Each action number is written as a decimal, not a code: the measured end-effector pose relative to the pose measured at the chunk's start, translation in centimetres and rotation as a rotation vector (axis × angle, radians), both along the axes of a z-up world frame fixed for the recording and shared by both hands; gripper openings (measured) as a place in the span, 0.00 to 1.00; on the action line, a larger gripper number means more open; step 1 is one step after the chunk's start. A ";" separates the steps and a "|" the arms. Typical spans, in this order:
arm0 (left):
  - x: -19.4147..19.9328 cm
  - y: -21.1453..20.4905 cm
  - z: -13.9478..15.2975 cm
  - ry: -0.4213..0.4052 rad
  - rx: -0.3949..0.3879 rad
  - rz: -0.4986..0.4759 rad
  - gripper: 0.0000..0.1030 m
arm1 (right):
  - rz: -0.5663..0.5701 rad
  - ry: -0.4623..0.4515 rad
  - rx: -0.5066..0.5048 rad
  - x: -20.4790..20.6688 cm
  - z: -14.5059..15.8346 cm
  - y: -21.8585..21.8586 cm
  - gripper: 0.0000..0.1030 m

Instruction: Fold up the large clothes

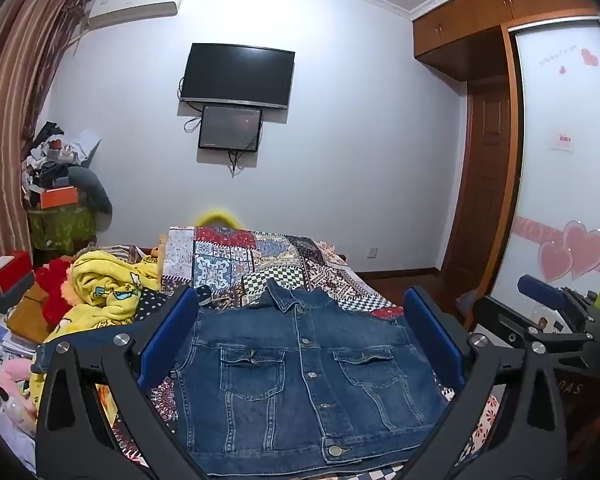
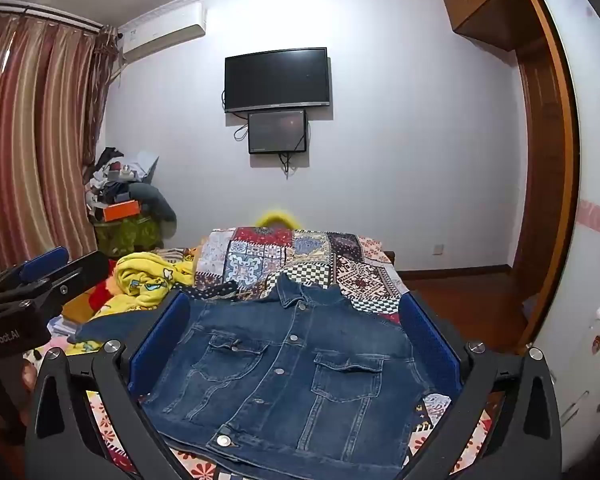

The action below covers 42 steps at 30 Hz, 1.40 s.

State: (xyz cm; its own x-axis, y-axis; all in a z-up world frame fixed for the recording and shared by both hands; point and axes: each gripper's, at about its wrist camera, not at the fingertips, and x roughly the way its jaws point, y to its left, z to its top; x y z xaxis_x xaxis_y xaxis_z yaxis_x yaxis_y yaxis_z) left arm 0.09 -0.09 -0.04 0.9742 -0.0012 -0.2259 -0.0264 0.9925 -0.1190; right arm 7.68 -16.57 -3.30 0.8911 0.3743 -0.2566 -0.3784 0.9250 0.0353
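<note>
Your denim jacket [image 1: 300, 376] lies face up on the bed [image 1: 340, 280], buttoned down the front, collar toward the far edge and hem at the near edge closest to you. It is dark blue with lighter fading along the seams, two flapped chest pockets and metal buttons. The body is spread fairly flat over a patchwork cover [image 1: 236, 260]; one sleeve trails off toward the left edge of the bed, over a yellow cartoon-print blanket [image 1: 104, 292] bunched there.

Readable writing is scarce: in the right wrist view, the body of your left gripper [image 1: 300, 308] carries "GenRobot.AI" in white. A small red-and-white label on the wardrobe door [image 1: 560, 140] is too small to read, as is the pale script above the pink heart stickers.

Both tools are fully released. Your left gripper's blue pads [image 1: 168, 340] stand wide apart above the jacket, framing its shoulders, with nothing pinched between them. Your right gripper [image 2: 294, 316] is likewise spread wide, its blue pads [image 2: 160, 344] framing the jacket, gripping nothing. Whether either tool brushes the denim, you cannot tell from these views.
</note>
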 end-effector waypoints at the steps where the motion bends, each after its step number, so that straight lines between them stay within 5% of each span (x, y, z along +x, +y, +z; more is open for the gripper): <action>1: 0.0 0.0 0.0 0.001 0.004 0.003 1.00 | 0.000 0.001 -0.001 0.0 0.0 0.0 1.00; 42: 0.5 0.3 -0.9 0.022 -0.002 -0.001 1.00 | -0.029 0.009 0.007 0.4 0.3 -0.2 1.00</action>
State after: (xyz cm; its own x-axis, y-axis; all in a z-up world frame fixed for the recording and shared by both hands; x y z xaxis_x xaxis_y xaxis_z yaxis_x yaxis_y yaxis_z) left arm 0.63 0.17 -0.90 0.9689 -0.0022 -0.2474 -0.0285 0.9923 -0.1203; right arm 8.11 -16.75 -3.04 0.8993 0.3499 -0.2622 -0.3507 0.9354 0.0456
